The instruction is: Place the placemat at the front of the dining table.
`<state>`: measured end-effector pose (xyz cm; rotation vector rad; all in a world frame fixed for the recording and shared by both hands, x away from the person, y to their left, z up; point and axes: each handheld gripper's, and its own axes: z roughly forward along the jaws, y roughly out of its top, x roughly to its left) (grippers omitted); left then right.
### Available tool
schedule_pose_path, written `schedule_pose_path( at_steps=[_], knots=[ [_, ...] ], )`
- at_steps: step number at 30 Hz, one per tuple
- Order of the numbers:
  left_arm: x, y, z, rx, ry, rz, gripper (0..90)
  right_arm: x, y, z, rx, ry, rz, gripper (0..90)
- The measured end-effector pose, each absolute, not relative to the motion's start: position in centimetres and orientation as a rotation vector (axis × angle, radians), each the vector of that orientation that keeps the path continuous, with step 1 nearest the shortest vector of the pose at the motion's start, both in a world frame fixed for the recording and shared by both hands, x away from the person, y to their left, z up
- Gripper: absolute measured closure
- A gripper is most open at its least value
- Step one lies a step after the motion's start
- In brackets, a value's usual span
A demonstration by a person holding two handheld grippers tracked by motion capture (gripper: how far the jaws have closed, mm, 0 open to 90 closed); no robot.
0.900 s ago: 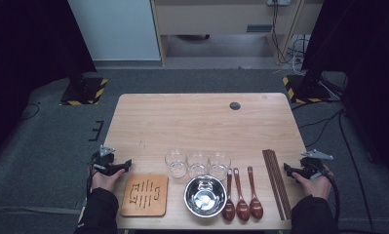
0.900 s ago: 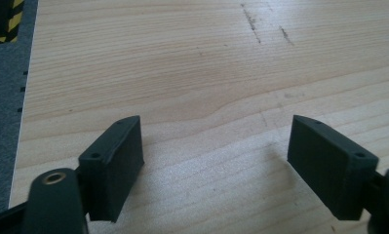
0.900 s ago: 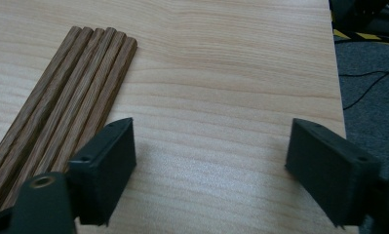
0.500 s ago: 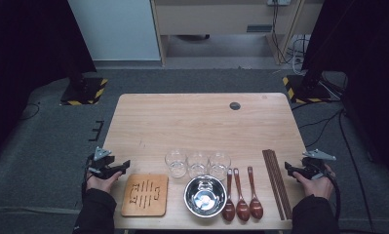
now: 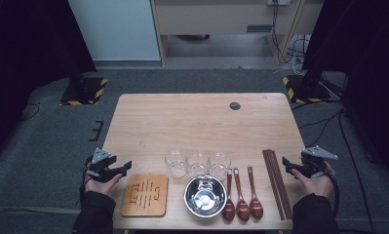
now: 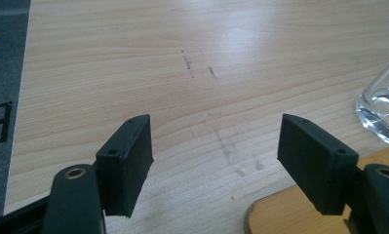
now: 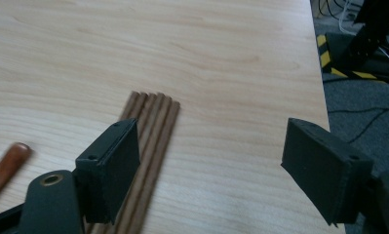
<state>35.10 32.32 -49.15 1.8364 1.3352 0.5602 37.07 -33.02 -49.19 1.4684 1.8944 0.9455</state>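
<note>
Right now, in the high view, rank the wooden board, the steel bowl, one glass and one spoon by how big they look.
1. Wooden board
2. Steel bowl, close behind the board
3. Spoon: longer than the glass but slim, so these two are unsure
4. Glass
</note>
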Motion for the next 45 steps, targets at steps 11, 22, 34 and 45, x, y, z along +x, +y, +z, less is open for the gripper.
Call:
schedule_pose_path(
  at_steps=[11,22,34,45],
  knots=[
    [34.1,32.3,-48.3,1.806,1.314,0.573,27.9,36.7,-32.4,-46.7,1.418,1.838,1.022,21.4],
    [33.5,32.2,-47.7,1.787,1.300,0.577,27.8,36.5,-30.7,-44.3,1.357,1.822,1.068,21.0],
    [32.9,32.0,-48.0,1.790,1.293,0.572,27.0,36.7,-27.9,-42.5,1.283,1.844,1.112,20.6],
    [32.5,32.2,-48.6,1.798,1.295,0.558,26.2,36.7,-25.6,-40.8,1.227,1.850,1.161,20.0]
  ],
)
